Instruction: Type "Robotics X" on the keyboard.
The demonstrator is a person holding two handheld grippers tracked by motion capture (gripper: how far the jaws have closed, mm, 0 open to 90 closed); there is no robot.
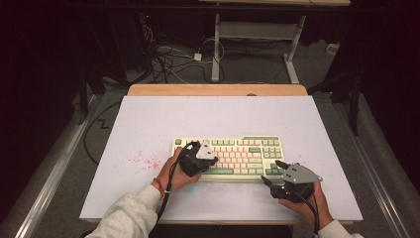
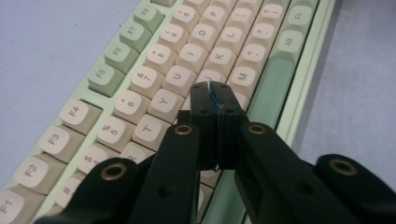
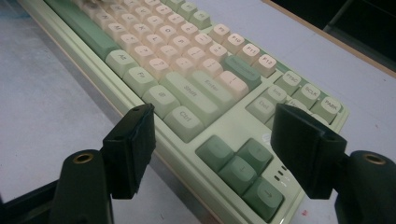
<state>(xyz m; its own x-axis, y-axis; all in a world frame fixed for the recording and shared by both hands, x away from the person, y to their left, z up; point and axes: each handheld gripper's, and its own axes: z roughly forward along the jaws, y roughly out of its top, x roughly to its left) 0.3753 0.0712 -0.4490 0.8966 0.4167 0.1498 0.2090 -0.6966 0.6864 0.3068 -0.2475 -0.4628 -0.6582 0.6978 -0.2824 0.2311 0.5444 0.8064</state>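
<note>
With its jaws pressed together over the middle letter keys, the left gripper (image 2: 212, 93) should have pressed straight down on one key of the keyboard (image 1: 247, 144) at table centre, while the spread right gripper (image 1: 273, 173) waited at five o'clock.

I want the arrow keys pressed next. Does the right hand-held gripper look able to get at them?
Probably yes: the right hand-held gripper hangs open just before the keyboard's arrow keys, nothing between them.
</note>
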